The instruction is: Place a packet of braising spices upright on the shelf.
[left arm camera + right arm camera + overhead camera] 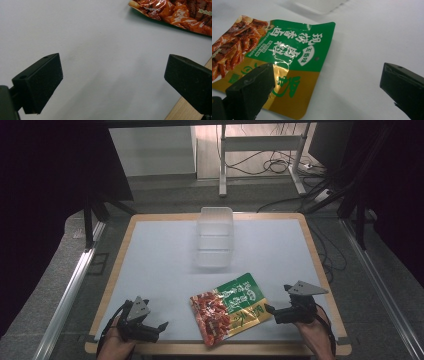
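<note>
A flat snack bag [230, 307], green and gold with a picture of red food, lies near the front edge of the white table mat [160, 255]. In the right gripper view the bag [287, 57] lies ahead and to the left, and my right gripper [327, 85] stands open with its left jaw over the bag's gold corner. From above, the right gripper [276, 298] sits just right of the bag. My left gripper [156, 315] is open at the front left, a short way from the bag's red end [175, 12], with only bare mat between its jaws [112, 80].
A clear plastic container [216, 237] stands at the back middle of the mat, its edge at the top of the right gripper view [322, 5]. The table's wooden rim [185, 112] runs close by the left gripper. Cables and desk legs [260, 165] lie on the floor beyond.
</note>
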`<state>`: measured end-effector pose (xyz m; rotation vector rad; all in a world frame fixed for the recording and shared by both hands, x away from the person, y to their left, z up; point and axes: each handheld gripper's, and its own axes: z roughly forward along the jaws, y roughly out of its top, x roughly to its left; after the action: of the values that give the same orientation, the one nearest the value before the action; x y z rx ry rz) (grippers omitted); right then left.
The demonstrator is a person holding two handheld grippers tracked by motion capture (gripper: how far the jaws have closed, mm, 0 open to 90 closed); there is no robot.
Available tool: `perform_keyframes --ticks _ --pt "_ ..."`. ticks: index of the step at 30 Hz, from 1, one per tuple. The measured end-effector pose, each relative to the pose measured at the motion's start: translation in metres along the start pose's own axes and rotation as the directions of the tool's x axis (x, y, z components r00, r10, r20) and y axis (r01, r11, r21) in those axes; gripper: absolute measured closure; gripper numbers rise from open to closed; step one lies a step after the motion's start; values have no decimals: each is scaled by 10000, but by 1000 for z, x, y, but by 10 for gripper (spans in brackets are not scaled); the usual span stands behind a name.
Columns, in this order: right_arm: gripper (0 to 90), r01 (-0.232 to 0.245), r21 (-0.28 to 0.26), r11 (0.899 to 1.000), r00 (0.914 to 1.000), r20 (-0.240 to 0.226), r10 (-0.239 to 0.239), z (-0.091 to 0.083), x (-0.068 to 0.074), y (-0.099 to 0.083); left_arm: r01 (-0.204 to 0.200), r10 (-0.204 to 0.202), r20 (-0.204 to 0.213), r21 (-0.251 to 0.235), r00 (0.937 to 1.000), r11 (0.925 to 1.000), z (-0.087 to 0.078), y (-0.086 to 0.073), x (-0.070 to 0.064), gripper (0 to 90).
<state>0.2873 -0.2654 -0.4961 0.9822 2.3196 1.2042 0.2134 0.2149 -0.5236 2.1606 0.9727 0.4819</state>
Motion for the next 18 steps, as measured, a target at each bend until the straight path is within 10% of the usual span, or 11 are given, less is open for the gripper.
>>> perform_keyframes --ticks 18 --pt "1 -555 681 9961 9947 -822 610 30 7 6 82 -82 -31 -56 10000 10000 -1 0 0 19"
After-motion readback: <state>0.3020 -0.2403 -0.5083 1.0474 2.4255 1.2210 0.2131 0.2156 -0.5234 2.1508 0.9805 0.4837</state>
